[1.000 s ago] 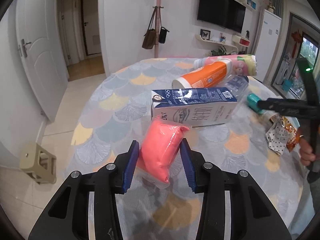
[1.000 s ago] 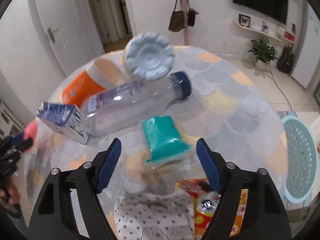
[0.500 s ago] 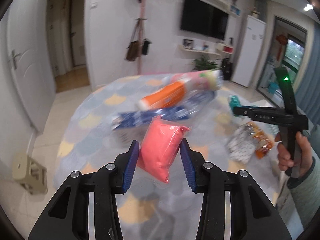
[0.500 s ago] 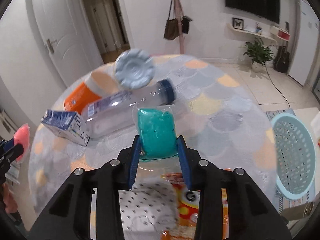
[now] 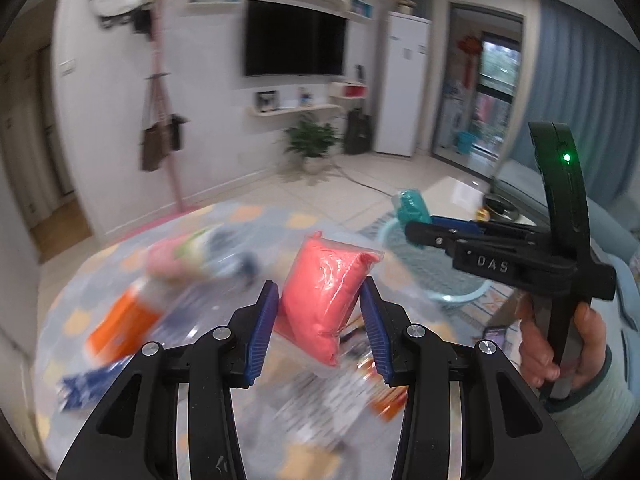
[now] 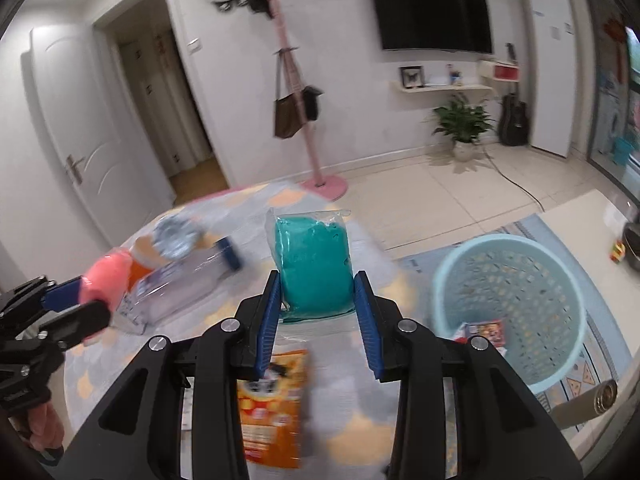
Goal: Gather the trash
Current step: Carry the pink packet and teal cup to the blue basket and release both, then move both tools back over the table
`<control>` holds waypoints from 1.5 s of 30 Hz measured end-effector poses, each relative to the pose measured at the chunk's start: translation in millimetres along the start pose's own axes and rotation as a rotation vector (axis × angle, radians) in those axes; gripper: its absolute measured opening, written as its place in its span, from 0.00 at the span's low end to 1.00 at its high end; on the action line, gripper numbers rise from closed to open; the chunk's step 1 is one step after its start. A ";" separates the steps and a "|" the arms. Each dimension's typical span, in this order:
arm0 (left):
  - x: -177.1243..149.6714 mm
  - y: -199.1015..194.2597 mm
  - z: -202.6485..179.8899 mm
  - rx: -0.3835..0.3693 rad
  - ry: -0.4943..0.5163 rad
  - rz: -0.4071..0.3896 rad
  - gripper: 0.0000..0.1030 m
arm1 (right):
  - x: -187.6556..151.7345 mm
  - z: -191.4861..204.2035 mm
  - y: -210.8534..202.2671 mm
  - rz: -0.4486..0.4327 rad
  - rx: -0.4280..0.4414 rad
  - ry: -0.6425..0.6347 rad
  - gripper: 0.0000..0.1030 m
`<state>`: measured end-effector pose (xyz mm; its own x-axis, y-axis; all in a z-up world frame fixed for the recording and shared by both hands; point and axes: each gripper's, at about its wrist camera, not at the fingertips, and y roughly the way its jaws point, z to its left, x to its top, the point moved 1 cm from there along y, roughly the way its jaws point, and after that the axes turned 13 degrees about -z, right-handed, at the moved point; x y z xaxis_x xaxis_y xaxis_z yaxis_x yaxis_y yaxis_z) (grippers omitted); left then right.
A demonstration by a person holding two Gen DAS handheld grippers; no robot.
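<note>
While both tongs are lifted above the counter (image 6: pixel 352 408), each one grips a soft sealed pouch. A pink pouch (image 5: pixel 326 294) is clamped between the blue pads of the left tongs (image 5: pixel 319 330), standing upright with its crimped top at 12 o'clock. A teal pouch (image 6: pixel 313 266) is pinched the same way in the right tongs (image 6: pixel 316 322), its clear plastic edge at 12 o'clock.

From the left wrist camera, the right tongs (image 5: pixel 416 226) reach in from 3 o'clock, with the teal pouch (image 5: pixel 412 205) at their tip and a hand (image 5: pixel 560 350) around the black handle, where a green light glows.

From the right wrist camera, the left tongs (image 6: pixel 74 300) come in from 9 o'clock with the pink pouch (image 6: pixel 106 280).

On the counter, at 10 o'clock from the teal pouch, lies a clear bottle (image 6: pixel 180 284) with a blue cap, blurred, touching an orange bottle (image 6: pixel 140 266). Under the right tongs, at 6 o'clock, lies an orange snack bag (image 6: pixel 272 408).

At 3 o'clock, on the floor beside the counter, stands a pale blue basket (image 6: pixel 516 256) with a small wrapper (image 6: pixel 486 332) inside.

Beyond it are a pink coat stand (image 6: pixel 300 92) with bags, a wall television (image 6: pixel 430 12), a potted plant (image 6: pixel 462 120) and a white door (image 6: pixel 76 132).
</note>
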<state>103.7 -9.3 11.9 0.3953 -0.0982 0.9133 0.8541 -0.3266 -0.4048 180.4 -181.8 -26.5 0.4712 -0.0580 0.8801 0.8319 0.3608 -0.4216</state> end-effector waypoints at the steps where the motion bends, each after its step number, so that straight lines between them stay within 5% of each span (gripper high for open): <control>1: 4.7 10.9 -10.7 -0.016 0.021 0.011 0.40 | 1.4 -14.1 -2.3 -0.006 -0.017 0.017 0.32; 14: 26.9 174.6 -114.0 -0.137 0.077 0.208 0.40 | -26.5 -164.8 11.7 0.069 -0.247 0.278 0.32; 19: 14.4 232.8 -133.7 -0.180 0.024 0.310 0.40 | -47.6 -201.4 21.0 0.122 -0.301 0.330 0.33; 25: 5.6 263.7 -148.3 -0.185 0.003 0.343 0.42 | -62.8 -226.1 35.4 0.169 -0.342 0.365 0.38; 29: 7.3 266.9 -149.9 -0.179 -0.024 0.330 0.61 | -65.4 -235.8 35.9 0.161 -0.333 0.388 0.54; 38: 20.3 226.0 -146.1 -0.198 -0.050 0.261 0.62 | -57.9 -223.4 14.4 0.129 -0.316 0.373 0.56; 45: 34.5 147.5 -121.7 -0.197 -0.078 0.123 0.65 | -32.5 -175.1 -13.6 0.064 -0.257 0.293 0.56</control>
<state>202.2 -175.3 -10.8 0.5237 -0.0781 0.8483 0.7186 -0.4943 -0.4892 205.1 -347.9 -87.6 0.5570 -0.3194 0.7666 0.8271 0.1300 -0.5468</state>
